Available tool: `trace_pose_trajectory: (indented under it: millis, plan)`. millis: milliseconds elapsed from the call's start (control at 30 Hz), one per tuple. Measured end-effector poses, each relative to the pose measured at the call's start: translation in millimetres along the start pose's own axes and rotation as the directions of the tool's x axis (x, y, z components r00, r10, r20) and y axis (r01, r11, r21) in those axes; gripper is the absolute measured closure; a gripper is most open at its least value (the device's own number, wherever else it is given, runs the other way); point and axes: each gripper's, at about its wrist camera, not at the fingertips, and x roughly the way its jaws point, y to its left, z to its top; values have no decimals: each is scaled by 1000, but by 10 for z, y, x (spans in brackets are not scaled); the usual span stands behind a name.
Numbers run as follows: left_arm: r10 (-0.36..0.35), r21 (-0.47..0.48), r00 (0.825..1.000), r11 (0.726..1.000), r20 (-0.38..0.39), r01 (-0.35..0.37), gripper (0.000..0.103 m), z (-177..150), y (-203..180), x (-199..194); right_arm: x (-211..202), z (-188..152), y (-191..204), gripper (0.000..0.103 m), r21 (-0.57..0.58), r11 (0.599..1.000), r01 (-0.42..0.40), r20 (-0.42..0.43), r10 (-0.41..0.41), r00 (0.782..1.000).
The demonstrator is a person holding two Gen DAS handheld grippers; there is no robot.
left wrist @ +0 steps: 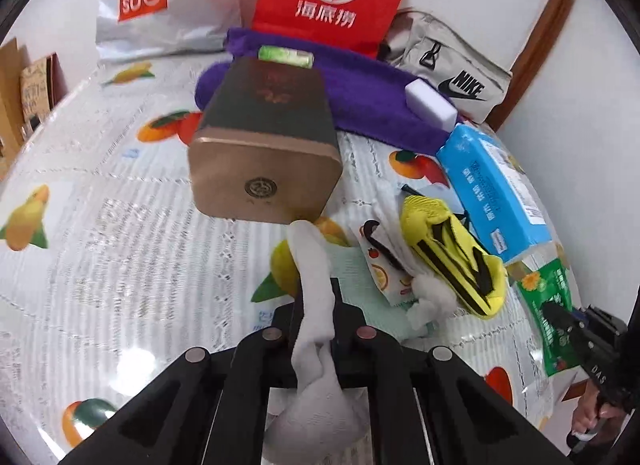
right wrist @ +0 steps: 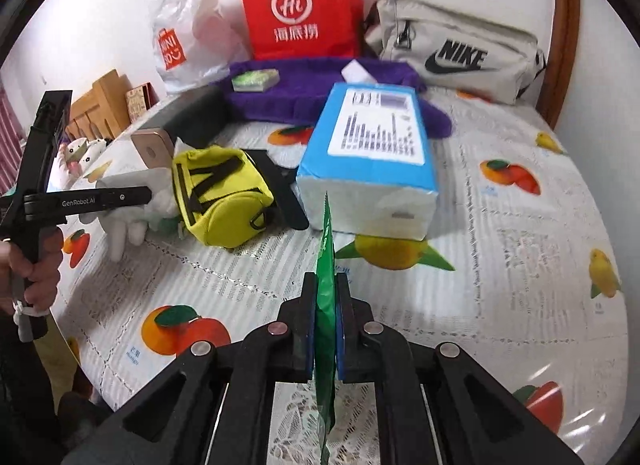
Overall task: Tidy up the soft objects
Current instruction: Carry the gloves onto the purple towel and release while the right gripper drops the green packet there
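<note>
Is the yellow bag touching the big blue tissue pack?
Cannot tell. In the right wrist view the yellow bag sits left of the blue tissue pack, with a black strap hiding the space between them.

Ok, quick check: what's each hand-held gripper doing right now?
Left hand-held gripper: shut on a white soft cloth item.
Right hand-held gripper: shut on a thin green plastic packet.

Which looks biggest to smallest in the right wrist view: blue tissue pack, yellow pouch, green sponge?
1. blue tissue pack
2. yellow pouch
3. green sponge
The sponge lies farthest from the camera, so it may look smaller than it really is.
</note>
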Motion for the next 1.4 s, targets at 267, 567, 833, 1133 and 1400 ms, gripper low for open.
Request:
trace_pose_trajectory:
  millis: [267, 567, 833, 1133, 1400]
  plan:
    - [40, -33, 998, 999, 49, -38, 95, 75, 122, -363, -109, 119, -66, 95, 41, 999, 1, 14, -2, 1000]
    - [40, -74, 996, 997, 76, -34, 96, 137, 209, -568, -149, 250, -86, 95, 70, 997, 18, -4, -18, 1000]
    - [25, -67, 993, 998, 116, -18, 96, 293, 177, -752, -282, 412, -79, 95, 70, 998, 10, 25, -12, 1000]
    - [-4, -49, 989, 999, 151, 11, 96, 586, 71, -854, -401, 778, -77, 95, 56, 998, -17, 74, 13, 997]
    - [-17, -43, 986, 999, 166, 24, 95, 880, 40, -886, -300, 1156, -68, 95, 27, 999, -31, 87, 29, 996]
